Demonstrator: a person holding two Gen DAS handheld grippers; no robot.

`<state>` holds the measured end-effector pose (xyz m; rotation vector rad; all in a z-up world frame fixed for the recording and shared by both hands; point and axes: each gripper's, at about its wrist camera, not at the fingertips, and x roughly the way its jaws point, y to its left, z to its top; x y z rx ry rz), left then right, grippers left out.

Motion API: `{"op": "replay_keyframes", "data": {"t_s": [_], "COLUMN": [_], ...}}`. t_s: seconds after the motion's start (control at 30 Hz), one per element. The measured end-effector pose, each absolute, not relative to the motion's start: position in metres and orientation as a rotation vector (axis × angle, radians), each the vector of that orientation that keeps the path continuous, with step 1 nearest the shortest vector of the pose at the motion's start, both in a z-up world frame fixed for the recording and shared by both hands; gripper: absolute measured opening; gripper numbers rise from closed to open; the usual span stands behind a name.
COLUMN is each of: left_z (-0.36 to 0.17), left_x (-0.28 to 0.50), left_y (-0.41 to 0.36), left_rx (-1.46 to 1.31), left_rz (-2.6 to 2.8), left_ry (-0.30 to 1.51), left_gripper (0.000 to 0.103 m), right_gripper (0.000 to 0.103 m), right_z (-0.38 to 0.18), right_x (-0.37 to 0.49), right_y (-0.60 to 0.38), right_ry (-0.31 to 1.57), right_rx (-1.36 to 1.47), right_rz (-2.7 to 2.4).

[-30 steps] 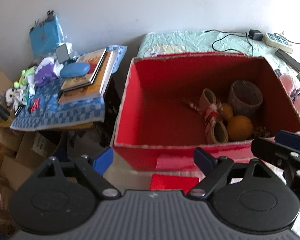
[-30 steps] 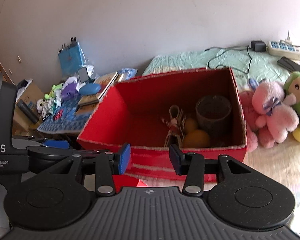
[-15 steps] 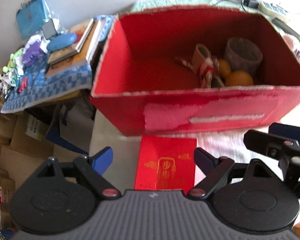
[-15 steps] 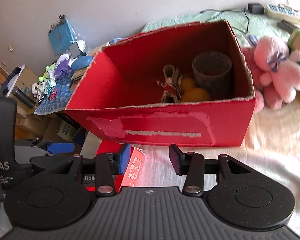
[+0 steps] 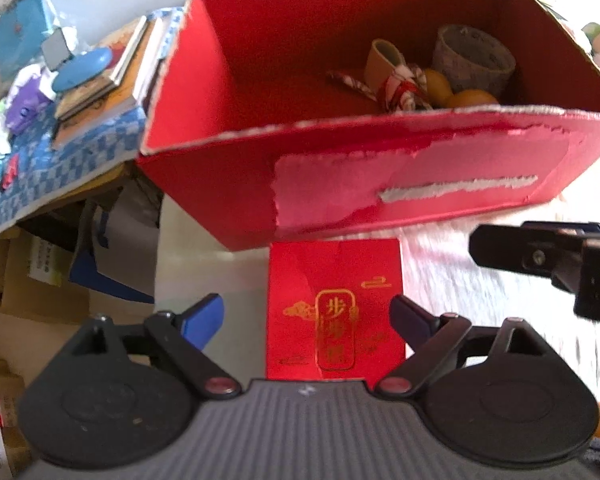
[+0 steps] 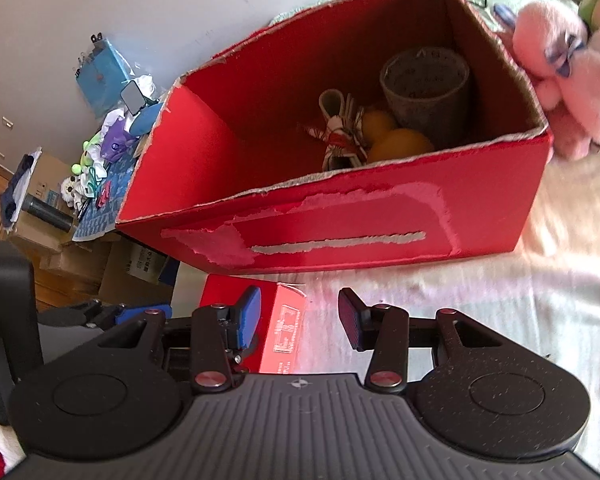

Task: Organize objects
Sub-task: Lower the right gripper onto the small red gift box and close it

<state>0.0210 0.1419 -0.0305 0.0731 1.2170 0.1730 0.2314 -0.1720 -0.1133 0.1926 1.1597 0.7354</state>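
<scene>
A small red box with gold print (image 5: pixel 334 308) lies on the white bedding in front of a large open red carton (image 5: pixel 380 184). My left gripper (image 5: pixel 306 318) is open, its fingers on either side of the small box, not touching it. My right gripper (image 6: pixel 298 316) is open and empty; the small box (image 6: pixel 278 322) shows at its left finger. The carton (image 6: pixel 340 224) holds a grey cup (image 6: pixel 426 84), two oranges (image 6: pixel 400 144) and a striped tied bundle (image 6: pixel 340 136).
A side table with a blue checked cloth (image 5: pixel 60 152) holds books and small toys at the left. Cardboard boxes (image 5: pixel 40 280) stand below it. A pink plush toy (image 6: pixel 564 76) and a green one lie right of the carton. The right gripper shows in the left wrist view (image 5: pixel 540 256).
Both grippers have dropped and tilted down toward the bedding in front of the carton. The small red box has come into view between the left gripper's fingers. Both stay open.
</scene>
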Motion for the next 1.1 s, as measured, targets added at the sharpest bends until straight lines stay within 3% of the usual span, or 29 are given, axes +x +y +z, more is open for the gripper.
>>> {"op": "replay_keyframes", "data": {"t_s": [0.77, 0.9, 1.1], "left_z": [-0.046, -0.054, -0.055], "left_x": [0.008, 0.006, 0.005], "left_y": [0.151, 0.152, 0.151], "left_rx": [-0.006, -0.024, -0.029], "left_rz": [-0.007, -0.008, -0.014], "left_ry": [1.27, 1.303, 1.306], "left_gripper": [0.096, 0.086, 0.081], "right_gripper": [0.047, 0.046, 0.045], "right_z": [-0.14, -0.148, -0.154], "right_x": [0.232, 0.233, 0.235], "right_y": [-0.132, -0.128, -0.129], "right_ry": [1.339, 1.378, 1.406], "right_rx": [0.237, 0.24, 0.244], "right_rz": [0.806, 0.811, 0.793]}}
